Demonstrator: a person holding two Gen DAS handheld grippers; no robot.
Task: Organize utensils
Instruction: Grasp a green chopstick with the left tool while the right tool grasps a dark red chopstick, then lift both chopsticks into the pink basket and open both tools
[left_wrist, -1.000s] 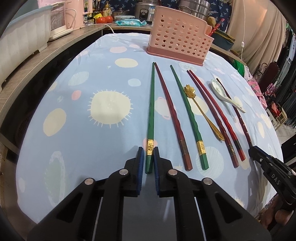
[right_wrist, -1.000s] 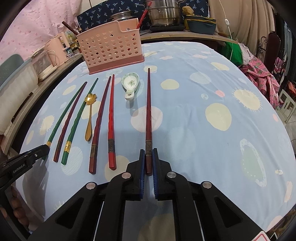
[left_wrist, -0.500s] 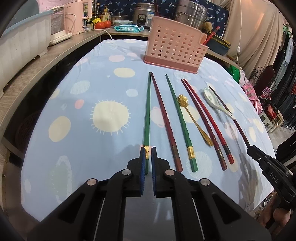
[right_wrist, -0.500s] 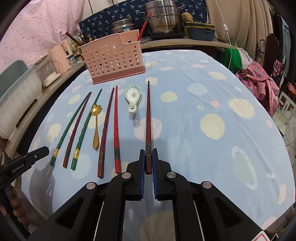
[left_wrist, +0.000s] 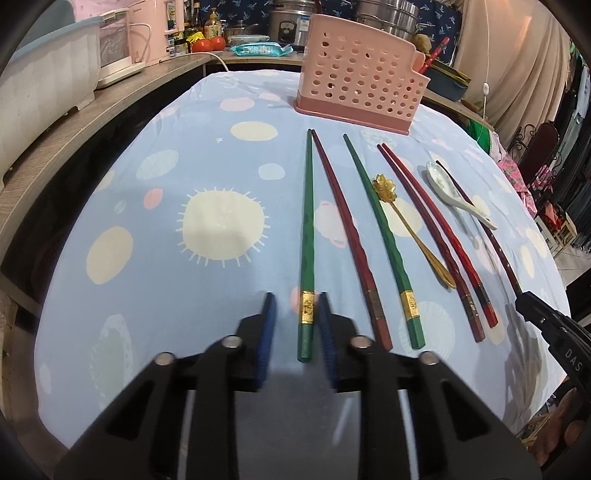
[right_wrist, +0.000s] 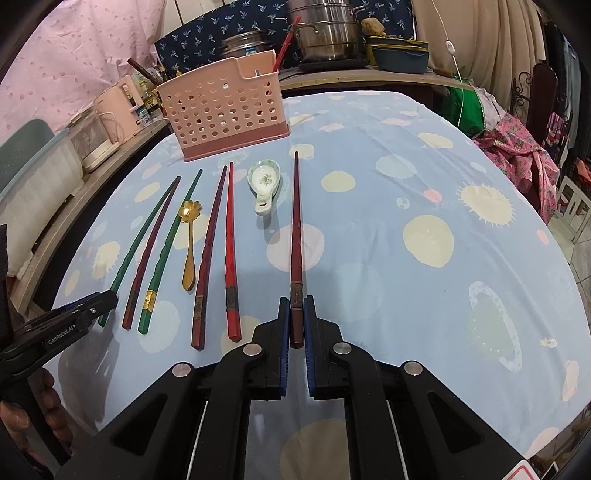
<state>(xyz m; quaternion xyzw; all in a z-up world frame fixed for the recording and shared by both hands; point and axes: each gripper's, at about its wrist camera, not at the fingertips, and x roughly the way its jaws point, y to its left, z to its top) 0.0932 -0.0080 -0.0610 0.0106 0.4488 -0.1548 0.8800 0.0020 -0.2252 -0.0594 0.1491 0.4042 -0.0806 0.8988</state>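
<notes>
Two claws working: our left gripper (left_wrist: 294, 314) just spread off the green chopstick (left_wrist: 307, 236), so it's loose again; right gripper (right_wrist: 296, 314) keeps pinching the dark red chopstick (right_wrist: 295, 229).

On a table spread with a pale blue spotted cloth (left_wrist: 155, 258), the left gripper (left_wrist: 293, 314) straddles the handle end of a green chopstick (left_wrist: 307, 236), its blue-padded jaws opening, with a gap showing on the left side of the stick. To the right lie a dark red chopstick (left_wrist: 351, 236), a second green chopstick (left_wrist: 384, 236), a gold spoon with a flower-shaped bowl (left_wrist: 406, 225), a pair of red chopsticks (left_wrist: 436, 236) and a white ceramic spoon (left_wrist: 454, 192). A pink perforated utensil basket (left_wrist: 358, 85) stands at the far end. The right gripper (left_wrist: 554, 332) reaches in at the right edge, at the near end of another dark chopstick (left_wrist: 491, 240).
</notes>
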